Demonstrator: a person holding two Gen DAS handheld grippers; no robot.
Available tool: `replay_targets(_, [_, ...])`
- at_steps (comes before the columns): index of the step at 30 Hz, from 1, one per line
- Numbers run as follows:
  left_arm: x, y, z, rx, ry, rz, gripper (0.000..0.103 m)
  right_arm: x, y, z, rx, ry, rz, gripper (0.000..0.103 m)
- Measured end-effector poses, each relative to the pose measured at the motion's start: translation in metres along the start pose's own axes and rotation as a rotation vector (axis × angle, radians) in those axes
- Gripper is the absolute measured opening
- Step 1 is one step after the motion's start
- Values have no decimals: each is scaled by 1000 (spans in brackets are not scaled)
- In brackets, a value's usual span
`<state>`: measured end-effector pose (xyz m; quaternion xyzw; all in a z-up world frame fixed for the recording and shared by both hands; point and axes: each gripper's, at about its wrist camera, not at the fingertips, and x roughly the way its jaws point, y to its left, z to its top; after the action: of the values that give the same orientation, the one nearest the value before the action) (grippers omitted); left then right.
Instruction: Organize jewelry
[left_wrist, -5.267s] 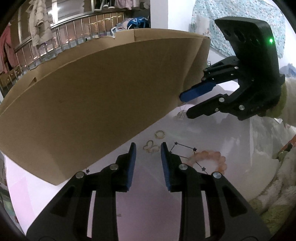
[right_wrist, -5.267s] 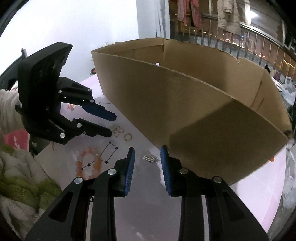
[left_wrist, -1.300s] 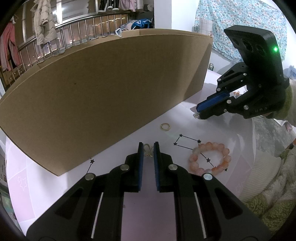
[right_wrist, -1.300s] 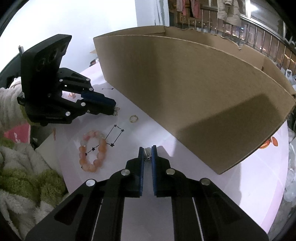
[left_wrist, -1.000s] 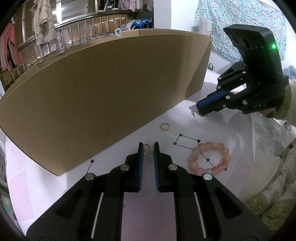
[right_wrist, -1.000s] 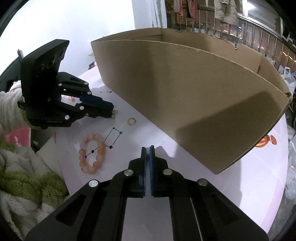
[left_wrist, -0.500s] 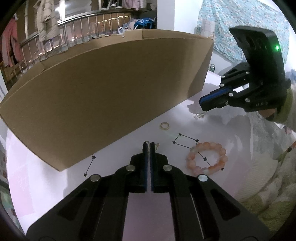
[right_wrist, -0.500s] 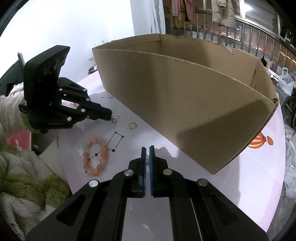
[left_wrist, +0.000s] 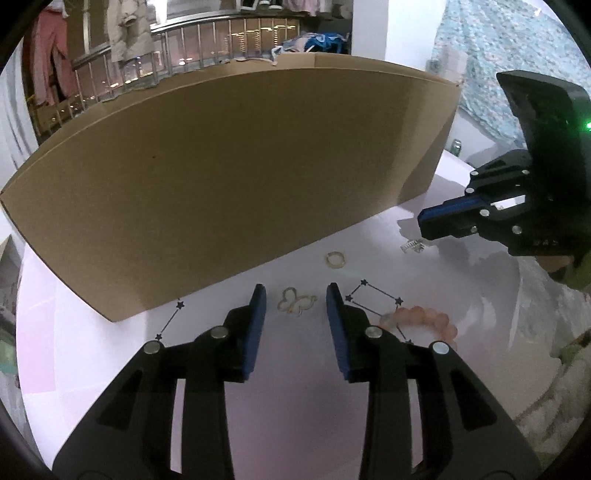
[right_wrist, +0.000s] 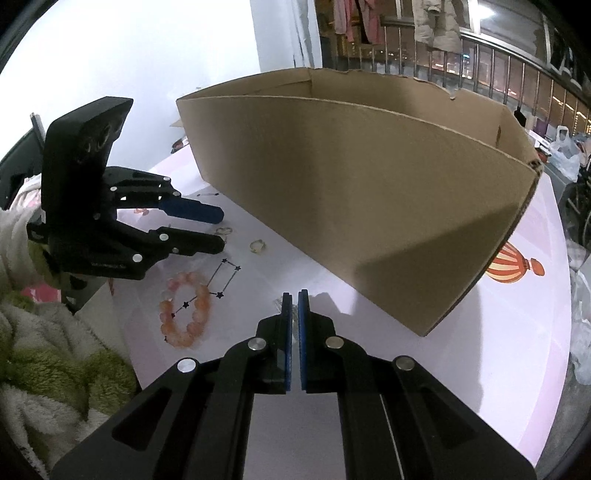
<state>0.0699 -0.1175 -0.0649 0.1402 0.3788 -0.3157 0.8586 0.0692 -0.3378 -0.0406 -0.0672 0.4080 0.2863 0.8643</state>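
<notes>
Left gripper opening just in front of the cardboard box, pads clear of the butterfly charm lying on the desk between them. Right gripper closed tight near the box's front wall, silver clip at its tips; grip uncertain. Gold ring close to the box; bead bracelet farther out.
</notes>
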Motion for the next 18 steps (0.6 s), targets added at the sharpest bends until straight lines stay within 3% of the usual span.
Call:
replay_targets(6, [-3, -5, -3, -6, -8, 19, 16, 2, -1, -2, 6, -7, 3, 3])
replay_targets(13, [-7, -5, -3, 6, -2, 17, 14, 1, -2, 0, 4, -17, 4, 3])
replay_targets(15, [-5, -4, -1, 14, -2, 22, 5, 1, -2, 1, 3, -19, 3, 3])
replay_targets(18, [-5, -4, 1, 14, 1, 12, 5, 2, -1, 2, 0, -18, 4, 3])
